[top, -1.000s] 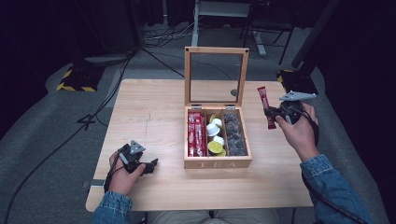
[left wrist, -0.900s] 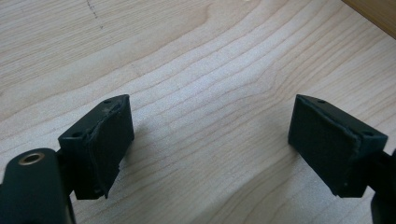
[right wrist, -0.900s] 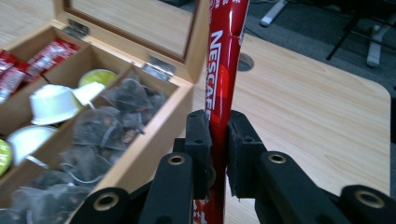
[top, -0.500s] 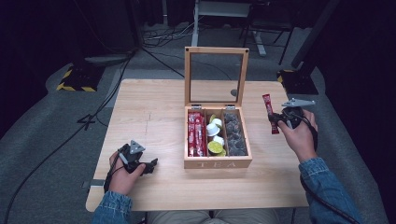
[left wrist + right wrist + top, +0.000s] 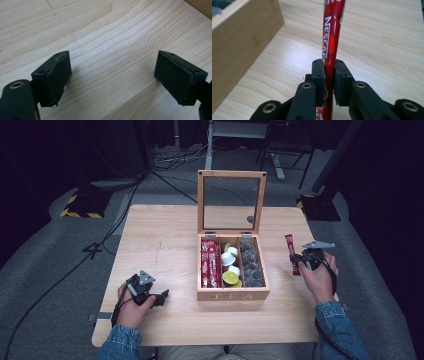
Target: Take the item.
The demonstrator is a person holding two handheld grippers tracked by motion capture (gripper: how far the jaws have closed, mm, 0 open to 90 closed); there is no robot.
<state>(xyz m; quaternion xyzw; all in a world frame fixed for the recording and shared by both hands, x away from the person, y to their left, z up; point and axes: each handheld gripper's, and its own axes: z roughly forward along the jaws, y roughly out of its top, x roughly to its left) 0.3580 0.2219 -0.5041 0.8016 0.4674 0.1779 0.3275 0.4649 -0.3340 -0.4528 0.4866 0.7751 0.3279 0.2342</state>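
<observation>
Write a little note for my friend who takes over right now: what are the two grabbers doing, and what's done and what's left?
Right gripper: shut on a red coffee stick, held just above the table, right of the tea box.
Left gripper: open, holding nothing, low over the table's near left.
The box's lid stands open; more red sticks lie in its left compartment.
Done: one stick gripped, outside the box.
Left: probably set it down, or place it in the box.

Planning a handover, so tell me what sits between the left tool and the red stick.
In the high view, the open wooden tea box stands between the left tool and the red stick.
</observation>
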